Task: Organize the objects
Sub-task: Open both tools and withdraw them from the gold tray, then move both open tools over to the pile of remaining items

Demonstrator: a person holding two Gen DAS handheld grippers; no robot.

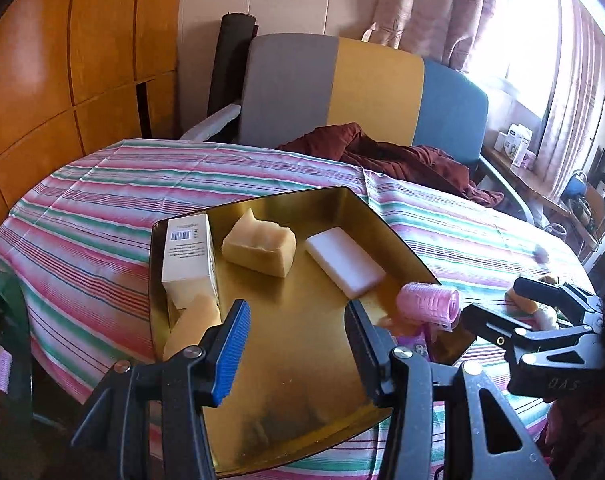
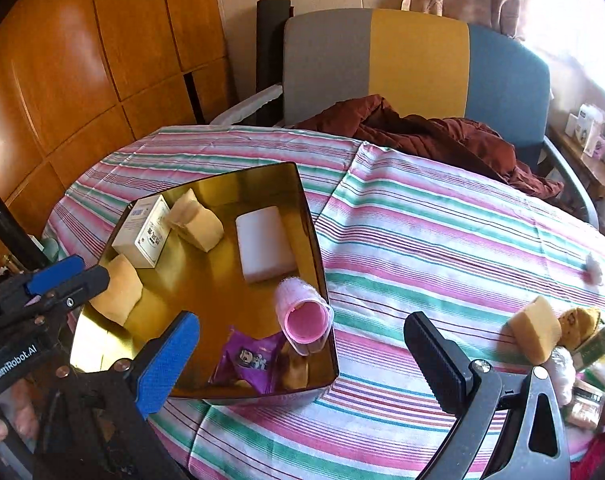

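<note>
A shiny gold tray (image 1: 302, 412) (image 2: 222, 184) sits on the striped tablecloth. In it lie a white box (image 1: 188, 258) (image 2: 144, 236), two tan sponge blocks (image 1: 260, 248) (image 2: 118, 290), a white bar (image 1: 344, 266) (image 2: 264, 242), a pink hair roller (image 1: 430, 304) (image 2: 304, 318) and a purple packet (image 2: 250, 358). My left gripper (image 1: 294, 348) is open and empty over the tray's near part. My right gripper (image 2: 302, 364) is open and empty above the tray's right corner; it also shows in the left wrist view (image 1: 490, 300). A loose tan sponge (image 2: 536, 334) lies right.
A pile of small items (image 2: 586, 364) lies at the table's right edge by the sponge. A small fluffy ball (image 2: 593, 268) lies further back. A chair with a dark red cloth (image 2: 430, 132) stands behind the table. Wooden cabinets (image 1: 62, 60) fill the left.
</note>
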